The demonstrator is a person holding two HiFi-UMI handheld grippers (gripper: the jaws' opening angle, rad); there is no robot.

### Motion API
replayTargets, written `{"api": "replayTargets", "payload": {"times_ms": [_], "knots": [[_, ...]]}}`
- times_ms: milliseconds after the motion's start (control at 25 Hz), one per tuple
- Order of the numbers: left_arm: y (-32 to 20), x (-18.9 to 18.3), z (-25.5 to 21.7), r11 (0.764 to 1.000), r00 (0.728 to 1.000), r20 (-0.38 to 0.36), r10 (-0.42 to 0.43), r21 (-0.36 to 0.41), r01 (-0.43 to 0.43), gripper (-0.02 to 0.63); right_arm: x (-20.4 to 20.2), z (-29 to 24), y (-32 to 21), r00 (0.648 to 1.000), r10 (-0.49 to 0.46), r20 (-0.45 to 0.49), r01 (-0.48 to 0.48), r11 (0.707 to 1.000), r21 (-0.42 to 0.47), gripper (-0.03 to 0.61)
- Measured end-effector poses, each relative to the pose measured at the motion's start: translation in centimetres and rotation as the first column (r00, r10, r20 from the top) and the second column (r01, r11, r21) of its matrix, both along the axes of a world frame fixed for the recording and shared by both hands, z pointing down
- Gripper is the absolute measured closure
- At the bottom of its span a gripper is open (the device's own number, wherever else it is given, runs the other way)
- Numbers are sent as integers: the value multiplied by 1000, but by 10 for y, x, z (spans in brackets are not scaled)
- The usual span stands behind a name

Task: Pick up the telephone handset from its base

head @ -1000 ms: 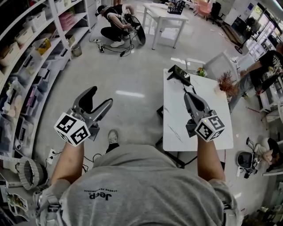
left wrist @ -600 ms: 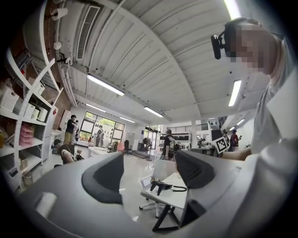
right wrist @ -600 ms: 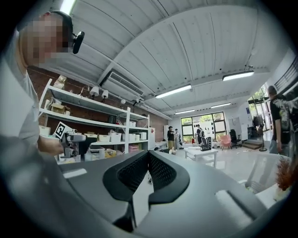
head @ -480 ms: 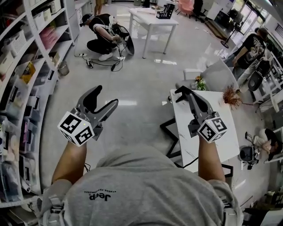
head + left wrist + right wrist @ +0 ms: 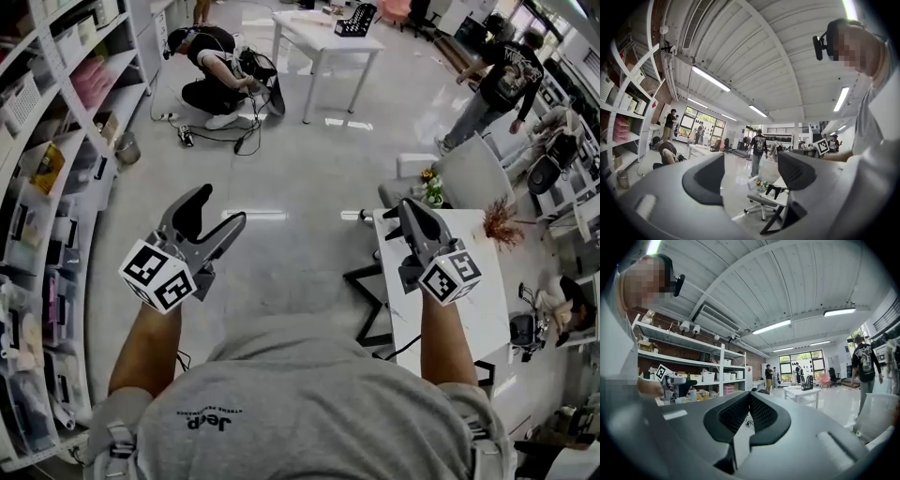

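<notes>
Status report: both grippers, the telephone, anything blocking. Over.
Left gripper open, empty, over the floor. Right gripper shut, empty, raised by the white rectangular table. Black telephone on that table, untouched. Nothing seen blocking it.

Far ahead of the left gripper (image 5: 751,172), in the gap between its spread jaws, the telephone (image 5: 773,189) is too small to tell handset from base. In the head view the right gripper (image 5: 411,210) covers most of it. The white table (image 5: 469,309) is partly hidden beneath that forearm.
</notes>
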State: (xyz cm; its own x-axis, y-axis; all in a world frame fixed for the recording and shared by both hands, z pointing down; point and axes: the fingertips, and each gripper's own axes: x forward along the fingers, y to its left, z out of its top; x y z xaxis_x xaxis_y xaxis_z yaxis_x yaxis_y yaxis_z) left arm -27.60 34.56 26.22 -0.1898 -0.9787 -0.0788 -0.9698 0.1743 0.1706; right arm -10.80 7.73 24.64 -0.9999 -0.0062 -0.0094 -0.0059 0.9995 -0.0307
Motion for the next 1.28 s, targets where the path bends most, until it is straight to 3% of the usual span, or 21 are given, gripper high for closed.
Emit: {"api": "replayTargets", "payload": {"times_ms": [320,600,720,840,1040,1160,1280], "knots": [[-38,-51,10,995,996,-2,-87,-46,87,229,-78,13,-47,994,-105,9,105,994,-29,574],[-132,-107,8,982,984,-21,-179,-63,178,229,-148,16,-138,981,-194,9,194,980,-31,574],[-162,-127,7,981,982,-42,-185,-69,182,229,-161,22,-163,983,-186,-1,186,983,-1,574],[-189,-141,14,989,991,-30,-131,-76,128,229,-156,36,-184,992,-125,-9,125,992,-8,574],[-248,-164,23,992,999,-2,36,-119,-36,229,-152,48,-210,999,21,-41,-21,1000,22,574],[-292,-156,29,971,983,19,182,-162,-177,229,-129,51,-221,990,128,-62,-127,992,25,574],[-342,-134,36,932,951,31,308,-209,-296,229,-94,52,-241,968,243,-67,-242,970,22,574]]}}
